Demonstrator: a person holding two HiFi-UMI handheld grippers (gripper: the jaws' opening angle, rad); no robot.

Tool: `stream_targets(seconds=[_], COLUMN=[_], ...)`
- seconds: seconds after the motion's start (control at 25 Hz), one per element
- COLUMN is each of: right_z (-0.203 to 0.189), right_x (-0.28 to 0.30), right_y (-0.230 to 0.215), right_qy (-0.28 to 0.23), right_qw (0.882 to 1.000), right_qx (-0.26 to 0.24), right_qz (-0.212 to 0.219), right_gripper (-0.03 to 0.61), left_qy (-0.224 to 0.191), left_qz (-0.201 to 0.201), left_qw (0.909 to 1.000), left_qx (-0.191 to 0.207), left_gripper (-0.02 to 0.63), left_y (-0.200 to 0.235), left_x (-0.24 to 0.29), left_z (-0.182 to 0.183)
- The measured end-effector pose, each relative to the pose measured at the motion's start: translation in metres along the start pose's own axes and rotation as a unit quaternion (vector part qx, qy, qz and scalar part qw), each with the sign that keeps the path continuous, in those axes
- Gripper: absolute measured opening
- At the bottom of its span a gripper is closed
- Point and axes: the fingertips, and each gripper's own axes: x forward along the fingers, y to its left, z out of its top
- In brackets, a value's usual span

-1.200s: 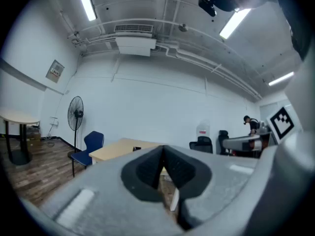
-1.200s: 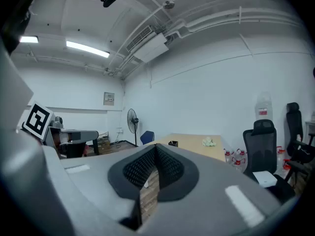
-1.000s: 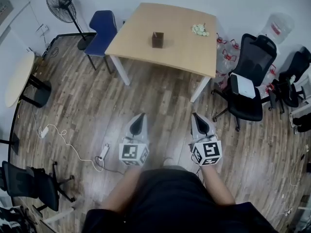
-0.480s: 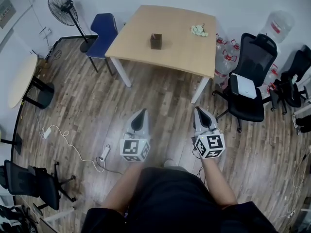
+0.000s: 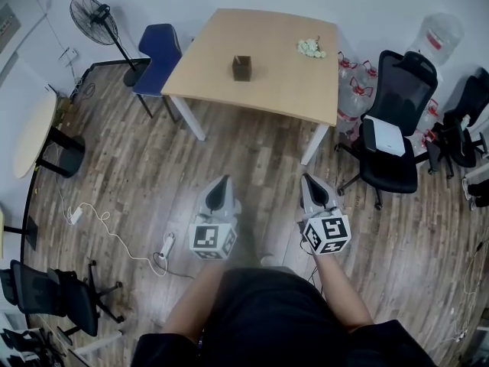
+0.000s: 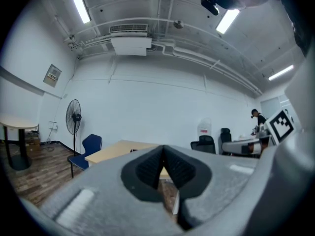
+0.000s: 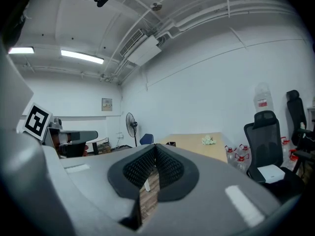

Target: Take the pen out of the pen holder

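Note:
The pen holder [image 5: 242, 68] is a small dark brown box standing near the middle of a light wooden table [image 5: 283, 82] across the room. No pen can be made out in it at this distance. My left gripper [image 5: 223, 180] and right gripper [image 5: 308, 180] are held side by side over the wooden floor, well short of the table, both pointing toward it. Both are shut, with nothing between the jaws. In the right gripper view, the holder [image 7: 171, 144] shows as a dark speck on the table top beyond the shut right gripper [image 7: 155, 146]. The left gripper [image 6: 163, 148] looks toward the same table [image 6: 115, 149].
A white clump [image 5: 309, 47] lies at the table's far right. A blue chair [image 5: 157, 55] and a standing fan [image 5: 92, 14] are to the table's left. Black office chairs [image 5: 390, 128] and water bottles [image 5: 353, 82] are to its right. A cable and power strip [image 5: 164, 245] lie on the floor to my left.
Both grippers remain shut and low in front of me. The right one has shifted slightly, and the table sits a little lower and further left in the head view.

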Motion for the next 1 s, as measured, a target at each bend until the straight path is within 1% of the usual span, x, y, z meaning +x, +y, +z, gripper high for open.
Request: stream_targets(seconds=[0.2,0.32,0.48,0.72,1.0], right_z=[-0.005,-0.008,-0.007,0.015,0.036], right_x=[0.040,0.079,0.141,0.247,0.357], right_y=[-0.007,-0.011,-0.019,-0.031,-0.031], right_qy=[0.010,0.016,0.030,0.039,0.053], right_qw=[1.000,1.000,0.999,0.999,0.998], right_qx=[-0.006,-0.012,-0.024,-0.028,-0.020], right_qz=[0.000,-0.001,-0.002,-0.005,-0.002], right_gripper=[0.002,0.002,0.002,0.002,0.002], left_qy=[0.006,0.011,0.014,0.017,0.020], left_qz=[-0.006,-0.011,-0.014,-0.019,-0.048], left_qw=[0.9998,0.9995,0.9993,0.9989,0.9980], left_qx=[-0.015,-0.027,-0.033,-0.039,-0.036], left_gripper=[0.003,0.002,0.003,0.002,0.002], left_y=[0.024,0.049,0.087,0.159,0.236], left_x=[0.033,0.065,0.115,0.201,0.279], left_z=[-0.011,-0.021,-0.024,-0.009,0.012])
